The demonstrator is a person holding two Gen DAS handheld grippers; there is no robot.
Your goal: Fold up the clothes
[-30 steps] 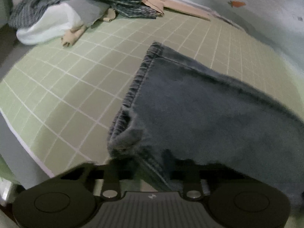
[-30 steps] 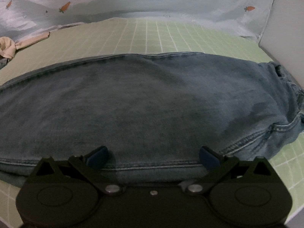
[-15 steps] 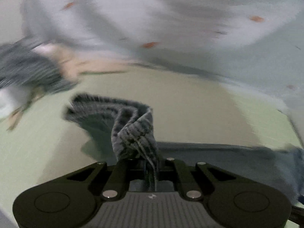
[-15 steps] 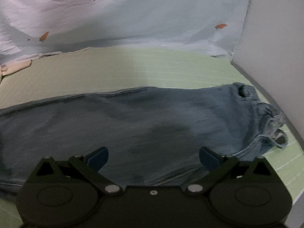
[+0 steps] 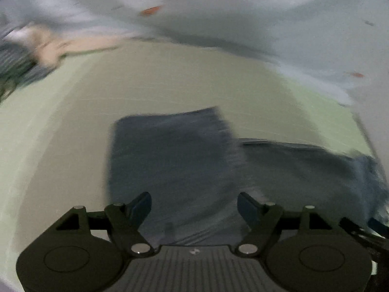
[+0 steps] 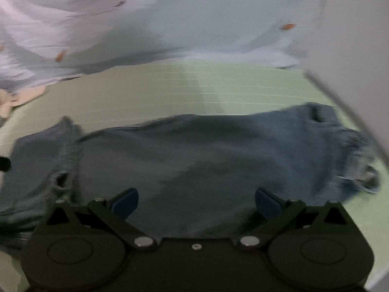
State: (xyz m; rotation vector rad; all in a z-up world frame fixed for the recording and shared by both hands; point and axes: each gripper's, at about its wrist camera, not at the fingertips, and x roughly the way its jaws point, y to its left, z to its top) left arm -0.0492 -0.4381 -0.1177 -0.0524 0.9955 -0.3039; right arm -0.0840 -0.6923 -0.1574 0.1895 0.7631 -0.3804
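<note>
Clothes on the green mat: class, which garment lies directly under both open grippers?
The jeans, dark blue denim spread flat beneath the left gripper and right gripper. The beige garment lies apart at the mat's far left.

Matt denim jeans (image 6: 206,150)

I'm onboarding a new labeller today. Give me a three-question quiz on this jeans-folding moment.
1. True or false: the left gripper is clamped on the jeans.
2. What covers the surface under the jeans? A) green grid mat B) wooden boards C) red towel
3. Fill in: the right gripper hangs above the jeans with its jaws ____.

Key: 1 false, its jaws stand apart with no cloth between them; 2 A; 3 open.
</note>
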